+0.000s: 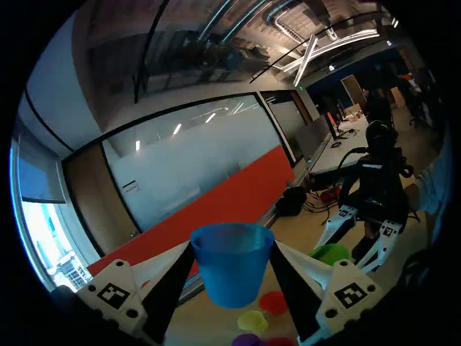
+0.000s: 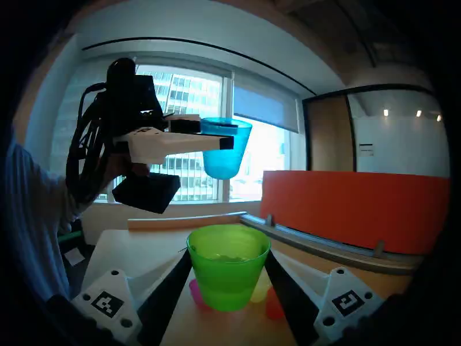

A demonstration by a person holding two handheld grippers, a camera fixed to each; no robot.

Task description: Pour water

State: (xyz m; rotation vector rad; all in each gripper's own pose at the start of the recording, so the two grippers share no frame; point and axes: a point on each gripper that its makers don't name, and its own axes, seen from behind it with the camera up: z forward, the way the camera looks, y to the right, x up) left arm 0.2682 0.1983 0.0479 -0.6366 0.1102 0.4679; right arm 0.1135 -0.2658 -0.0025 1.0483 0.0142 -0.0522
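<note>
While the blue cup (image 1: 232, 265) stands upright, pour: not begun, by my judgement; no water is seen leaving either cup.
Left gripper (image 1: 231, 251): fingers clenched on the blue cup, one on each side wall just under the rim; in the right gripper view it hangs at 11 o'clock, raised well above the desk (image 2: 132, 254).
Blue cup: at 6 o'clock in the left gripper view, off the desk; whether it holds water cannot be told through its cloudy wall.
Right gripper (image 2: 229, 256): fingers grasping the green cup (image 2: 229, 271) from both sides, at 6 o'clock in its own view; in the left gripper view it sits at 4 o'clock, lower than the blue cup.
Green cup: upright, mouth upward, low over the desk; touching it or not, I cannot tell.
Small coloured cups (image 1: 272, 301): red, yellow and purple, on the desk at 6 o'clock below the blue cup, near the green one.
Gap: the two held cups are well apart, blue high, green low.
Risk, spill: a tilt begun before the blue rim is over the green mouth would send water onto the desk and the small coloured cups.
Risk, slip: smooth tapered walls held by two fingers only; a tilted cup may twist or slide out.
Risk, knock: bringing rim to rim too briskly could jolt the green cup.
</note>
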